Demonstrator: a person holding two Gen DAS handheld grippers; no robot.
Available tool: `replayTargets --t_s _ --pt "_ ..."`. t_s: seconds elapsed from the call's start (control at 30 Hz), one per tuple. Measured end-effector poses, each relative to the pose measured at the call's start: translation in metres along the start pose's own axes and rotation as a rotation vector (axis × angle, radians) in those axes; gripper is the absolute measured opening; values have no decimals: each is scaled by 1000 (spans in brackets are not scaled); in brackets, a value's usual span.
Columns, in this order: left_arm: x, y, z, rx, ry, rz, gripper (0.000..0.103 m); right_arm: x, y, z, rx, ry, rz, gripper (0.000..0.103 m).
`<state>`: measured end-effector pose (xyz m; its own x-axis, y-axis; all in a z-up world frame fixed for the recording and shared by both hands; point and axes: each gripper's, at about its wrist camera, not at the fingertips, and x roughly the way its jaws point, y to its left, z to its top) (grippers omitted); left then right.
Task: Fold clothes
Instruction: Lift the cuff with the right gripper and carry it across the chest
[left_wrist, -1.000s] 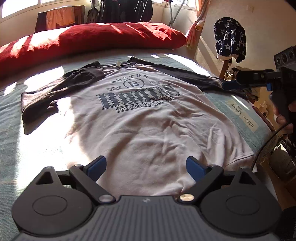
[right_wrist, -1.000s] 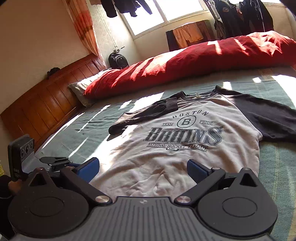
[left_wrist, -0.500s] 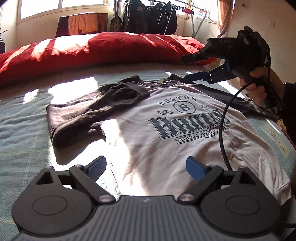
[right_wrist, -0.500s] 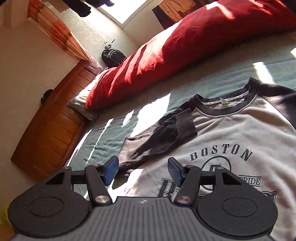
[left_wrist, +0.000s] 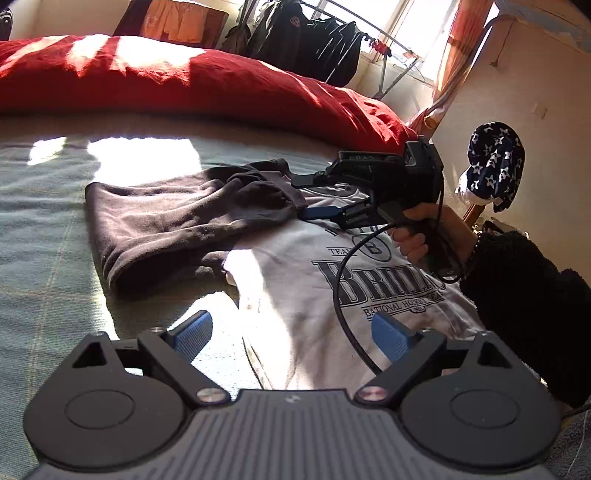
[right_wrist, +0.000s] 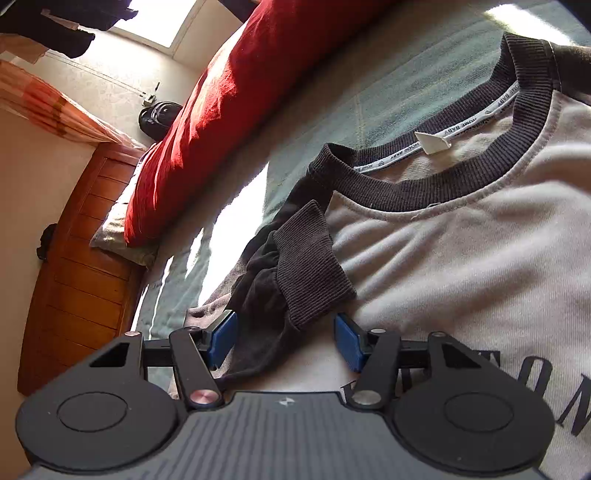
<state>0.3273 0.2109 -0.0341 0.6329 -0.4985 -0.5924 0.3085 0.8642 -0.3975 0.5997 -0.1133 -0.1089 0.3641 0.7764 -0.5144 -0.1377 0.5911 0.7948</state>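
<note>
The right gripper (right_wrist: 284, 341) has been brought down to the sweatshirt (left_wrist: 332, 280) on the bed (left_wrist: 44, 221); its half-narrowed jaws straddle the dark cuff (right_wrist: 310, 258) (unpinched). The left gripper (left_wrist: 291, 336) stays spread, empty. Sleeve folding seems imminent.

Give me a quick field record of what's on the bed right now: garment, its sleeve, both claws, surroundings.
garment: grey sweatshirt with dark sleeves, lying front up on the bed, print showing
near sleeve: dark sleeve folded back, its ribbed cuff resting by the collar
right claw: right claw low over the cuff, dark sleeve cloth between its blue pads, pads not pressing on it
left claw: left claw wide open above the sweatshirt's side edge, nothing held
surroundings: red duvet along the far side, wooden headboard
</note>
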Motion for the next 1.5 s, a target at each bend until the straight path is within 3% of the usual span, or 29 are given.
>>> replayTargets --t_s 0.37,0.5,0.6,0.73,0.87,1.3,1.5 --pt "-4 -5 -3 -2 -55 -90 94 21 -7 17 7 -116 52 63" --pt "-14 -3 -3 -22 -83 -145 96 20 -9 18 28 -98 125 65" --pt "-16 -4 -3 -25 -94 -187 97 23 1 15 -39 -42 161 65" --pt "-12 -7 -4 -23 -83 -199 97 32 8 17 -89 -36 71 60" --pt "-10 -11 -7 -15 -65 -198 97 36 15 17 -140 -43 -39 18" --pt "-21 -13 -10 -15 -70 -188 97 -28 54 25 -237 -148 -38 16" --pt "-20 -14 -10 -10 -65 -197 97 -67 53 31 -265 -195 -108 16"
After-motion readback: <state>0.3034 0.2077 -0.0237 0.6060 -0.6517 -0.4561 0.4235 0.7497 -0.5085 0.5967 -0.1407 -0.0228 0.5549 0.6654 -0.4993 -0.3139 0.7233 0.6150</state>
